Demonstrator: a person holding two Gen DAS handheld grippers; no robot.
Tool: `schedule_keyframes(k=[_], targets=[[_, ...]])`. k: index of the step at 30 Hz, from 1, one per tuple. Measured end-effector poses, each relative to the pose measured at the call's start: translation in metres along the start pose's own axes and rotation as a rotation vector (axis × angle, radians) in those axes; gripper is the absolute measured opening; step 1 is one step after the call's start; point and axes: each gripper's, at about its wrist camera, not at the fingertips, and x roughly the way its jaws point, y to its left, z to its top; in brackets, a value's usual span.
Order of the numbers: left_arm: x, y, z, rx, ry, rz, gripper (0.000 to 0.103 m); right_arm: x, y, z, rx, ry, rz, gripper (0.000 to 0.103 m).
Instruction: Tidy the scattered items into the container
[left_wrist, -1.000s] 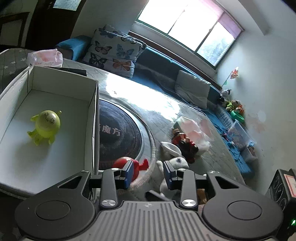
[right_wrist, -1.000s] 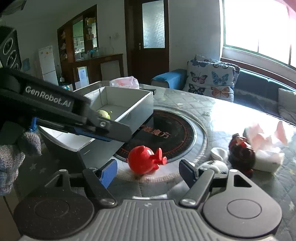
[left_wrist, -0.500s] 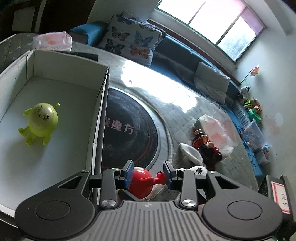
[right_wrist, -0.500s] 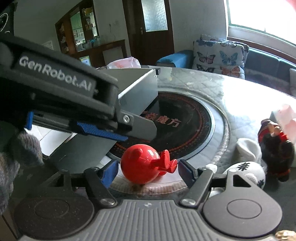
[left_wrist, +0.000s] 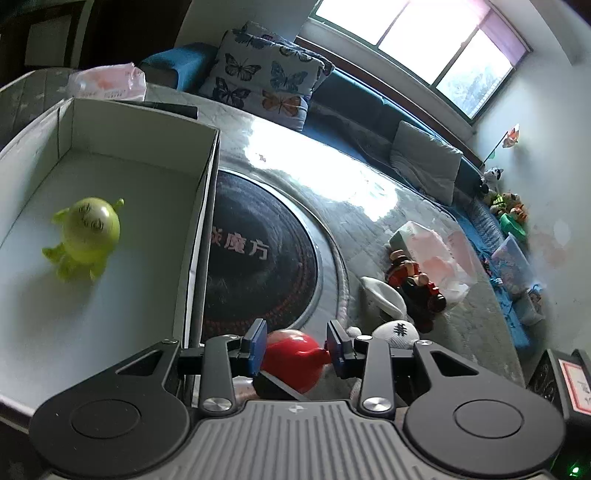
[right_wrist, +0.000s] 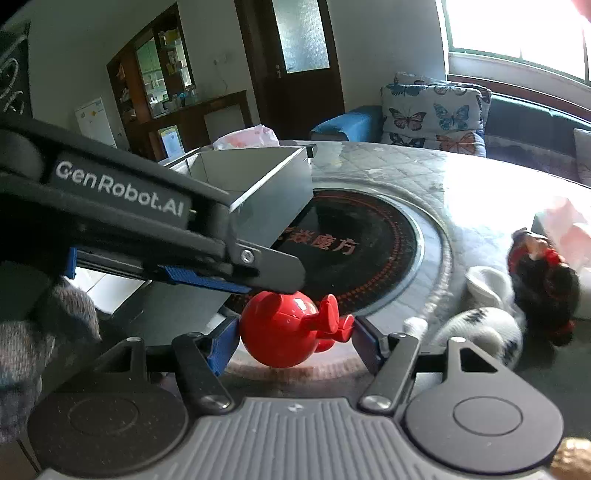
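A red round toy (right_wrist: 282, 338) lies on the table by the black disc. My right gripper (right_wrist: 293, 334) has its blue pads on both sides of it, touching or nearly so. My left gripper (left_wrist: 296, 345) hovers just above the same red toy (left_wrist: 295, 360), jaws partly open around it; its finger (right_wrist: 236, 266) shows over the toy in the right wrist view. The white box (left_wrist: 205, 192) at left holds a yellow-green toy (left_wrist: 86, 236). A white ball toy (left_wrist: 397, 332), a white cup-like item (left_wrist: 382, 295) and a red-black figure (left_wrist: 417, 284) lie at right.
A black round disc (left_wrist: 258, 258) with characters sits in the table's middle. A pink plastic packet (left_wrist: 439, 254) lies beyond the figure. Another pink bag (left_wrist: 107, 83) sits behind the box. A sofa with butterfly cushions (left_wrist: 266, 81) borders the table.
Both grippers have moved in on the red toy. The right gripper's jaws have narrowed around it. The left gripper has come over it from above.
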Motion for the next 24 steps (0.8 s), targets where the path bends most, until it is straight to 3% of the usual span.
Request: schedule_keyframes(k=[9,13,24], targets=[[-0.01,-0.008,-0.023,0.005,0.063,-0.076,0.038,-0.031,0.002,-0.017,-0.029,-0.009,-0.003,0.067],[-0.005,0.0,-0.029,-0.048,0.124,-0.09,0.039,-0.041,0.007,-0.024,-0.048,-0.01,-0.008,0.063],[-0.013,0.02,-0.033,-0.142,0.125,-0.137,0.039,-0.038,0.017,-0.027,-0.021,0.024,0.004,0.064]])
